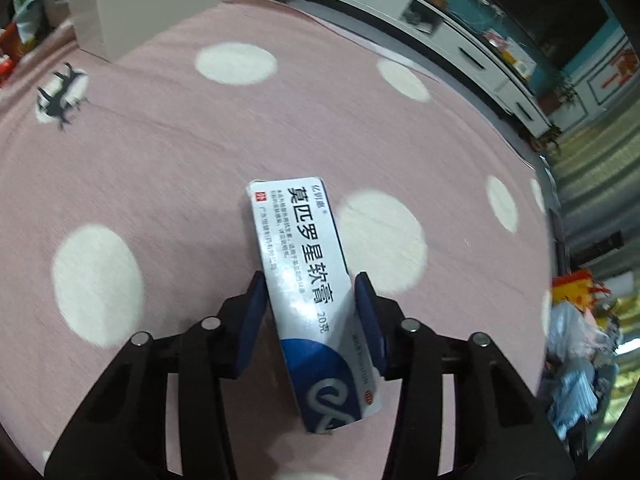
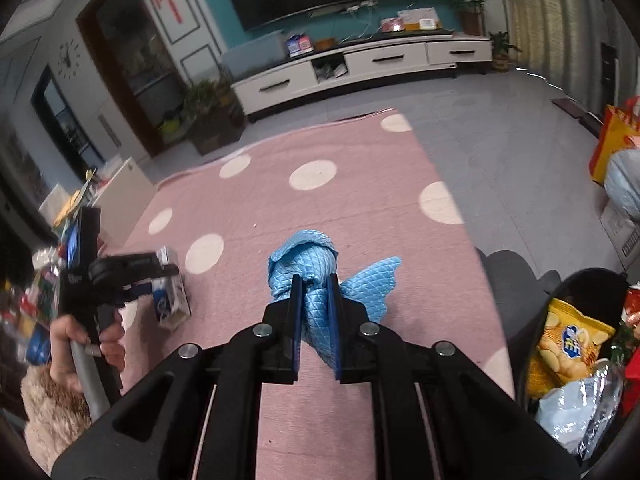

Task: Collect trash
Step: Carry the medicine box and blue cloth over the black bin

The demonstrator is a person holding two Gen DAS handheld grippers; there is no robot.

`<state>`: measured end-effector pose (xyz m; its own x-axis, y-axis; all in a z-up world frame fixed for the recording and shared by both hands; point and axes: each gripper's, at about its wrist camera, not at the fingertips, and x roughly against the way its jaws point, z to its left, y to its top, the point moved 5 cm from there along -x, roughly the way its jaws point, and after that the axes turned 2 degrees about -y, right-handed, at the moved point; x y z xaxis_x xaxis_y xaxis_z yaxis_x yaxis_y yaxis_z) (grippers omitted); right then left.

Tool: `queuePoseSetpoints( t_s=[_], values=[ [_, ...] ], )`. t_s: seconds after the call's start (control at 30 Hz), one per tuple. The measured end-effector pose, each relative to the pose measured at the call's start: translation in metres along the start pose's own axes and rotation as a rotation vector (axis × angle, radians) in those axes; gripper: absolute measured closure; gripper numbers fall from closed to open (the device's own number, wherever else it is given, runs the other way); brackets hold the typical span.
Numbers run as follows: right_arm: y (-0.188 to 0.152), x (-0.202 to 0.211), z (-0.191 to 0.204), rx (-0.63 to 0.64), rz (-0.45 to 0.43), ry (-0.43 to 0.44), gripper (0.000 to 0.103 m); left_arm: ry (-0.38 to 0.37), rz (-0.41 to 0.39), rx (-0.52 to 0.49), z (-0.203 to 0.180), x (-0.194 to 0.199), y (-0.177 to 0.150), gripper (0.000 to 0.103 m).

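My left gripper (image 1: 310, 280) is shut on a white and blue ointment box (image 1: 308, 280) with Chinese print, held above the pink dotted rug (image 1: 160, 160). The same box (image 2: 170, 292) and left gripper (image 2: 156, 280) show at the left of the right wrist view. My right gripper (image 2: 314, 282) is shut on a crumpled light blue cloth (image 2: 304, 260), held above the rug (image 2: 360, 200). A black trash bin (image 2: 576, 344) at the right holds a yellow chip bag (image 2: 568, 344) and clear plastic.
A white TV cabinet (image 2: 360, 64) stands beyond the rug on the grey floor. A white box (image 1: 116, 4) sits at the rug's far edge. Potted plants (image 2: 208, 108), a yellow bag (image 2: 612, 140) and clutter at the left border the rug.
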<state>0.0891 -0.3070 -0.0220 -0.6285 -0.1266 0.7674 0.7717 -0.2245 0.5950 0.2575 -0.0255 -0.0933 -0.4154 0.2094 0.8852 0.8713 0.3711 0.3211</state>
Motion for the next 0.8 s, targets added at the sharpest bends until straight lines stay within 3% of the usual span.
queuePoseSetpoints(
  t_s=[0.37, 0.8],
  values=[
    [-0.016, 0.026, -0.056, -0.152, -0.052, -0.084, 0.09, -0.092, -0.05, -0.158, -0.067, 0.036, -0.058, 0.06],
    [-0.019, 0.076, -0.117, -0.259, -0.164, -0.186, 0.09, -0.245, -0.171, -0.418, -0.18, 0.103, -0.152, 0.06]
  ],
)
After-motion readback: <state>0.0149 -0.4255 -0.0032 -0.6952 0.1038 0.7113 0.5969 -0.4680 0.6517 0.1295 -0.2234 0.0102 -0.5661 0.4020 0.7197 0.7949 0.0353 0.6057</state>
